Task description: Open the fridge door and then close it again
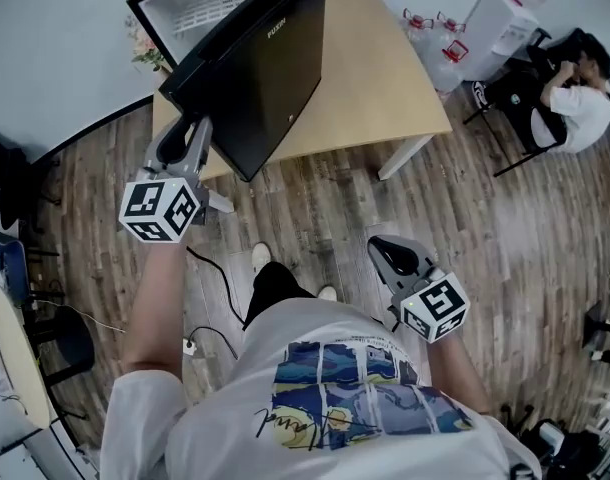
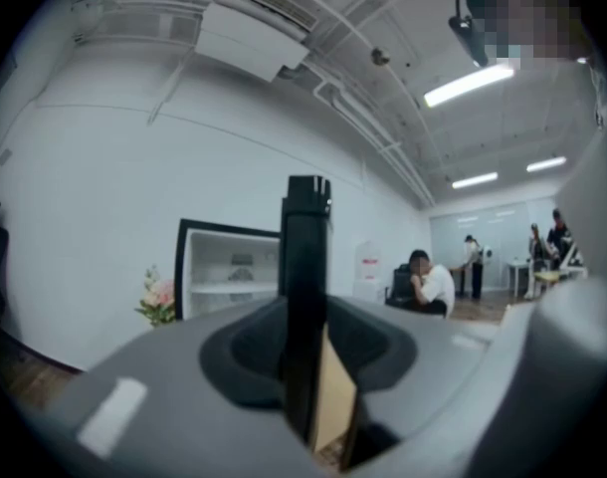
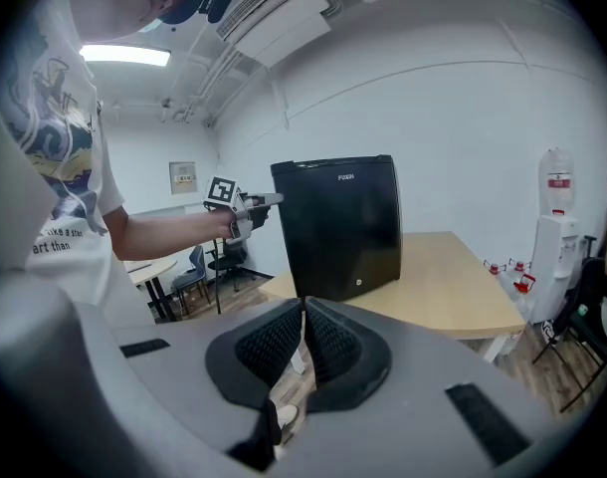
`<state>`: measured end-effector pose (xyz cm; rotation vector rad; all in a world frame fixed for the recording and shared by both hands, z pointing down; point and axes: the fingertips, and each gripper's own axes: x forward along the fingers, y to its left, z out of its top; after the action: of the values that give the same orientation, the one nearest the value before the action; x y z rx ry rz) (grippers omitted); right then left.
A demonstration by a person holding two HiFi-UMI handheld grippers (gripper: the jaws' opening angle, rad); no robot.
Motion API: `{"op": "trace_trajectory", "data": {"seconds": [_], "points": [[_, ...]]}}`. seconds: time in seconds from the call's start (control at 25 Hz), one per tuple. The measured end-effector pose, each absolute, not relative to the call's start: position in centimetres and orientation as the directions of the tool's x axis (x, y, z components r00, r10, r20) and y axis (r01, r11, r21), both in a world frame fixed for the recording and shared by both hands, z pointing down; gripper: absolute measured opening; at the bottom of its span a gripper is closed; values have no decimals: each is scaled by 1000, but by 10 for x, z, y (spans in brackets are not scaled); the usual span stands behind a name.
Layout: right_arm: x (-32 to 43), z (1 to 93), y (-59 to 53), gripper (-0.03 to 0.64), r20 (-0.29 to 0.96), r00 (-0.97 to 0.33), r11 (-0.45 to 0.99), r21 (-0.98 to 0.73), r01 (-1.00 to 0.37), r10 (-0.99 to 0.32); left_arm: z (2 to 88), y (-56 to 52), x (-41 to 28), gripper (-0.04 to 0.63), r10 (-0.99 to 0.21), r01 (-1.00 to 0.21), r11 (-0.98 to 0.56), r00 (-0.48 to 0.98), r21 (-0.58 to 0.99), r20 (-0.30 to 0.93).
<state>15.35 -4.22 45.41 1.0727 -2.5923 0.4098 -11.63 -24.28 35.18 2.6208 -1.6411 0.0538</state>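
Two grippers show in the head view. The left gripper (image 1: 192, 128), at about 10 o'clock from the picture's middle, reaches to the free edge of the black fridge door (image 1: 270, 68). Its own view shows that edge upright between the jaws and close against the left pad. A sliver of tabletop shows on the right side, so the jaws are released, not clamped. The door hangs swung open from the mini fridge (image 1: 195, 8), which sits at the 11 o'clock corner of the pale wooden table (image 1: 385, 78), its white shelves exposed. The right gripper (image 3: 303, 309), at 5 o'clock and well apart from the fridge, has its pads pressed together on nothing. A water dispenser (image 1: 505, 18) stands at 2 o'clock.
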Motion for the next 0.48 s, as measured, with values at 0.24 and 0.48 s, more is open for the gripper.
{"op": "trace_trajectory", "data": {"seconds": [0.24, 0.48], "points": [[166, 461, -26, 20, 387, -666, 667, -156, -728, -637, 354, -224, -83, 130, -924, -926, -376, 377, 29, 61], [173, 453, -14, 20, 371, -669, 666, -157, -729, -644, 352, -210, -50, 127, -937, -941, -338, 339, 29, 89]]}}
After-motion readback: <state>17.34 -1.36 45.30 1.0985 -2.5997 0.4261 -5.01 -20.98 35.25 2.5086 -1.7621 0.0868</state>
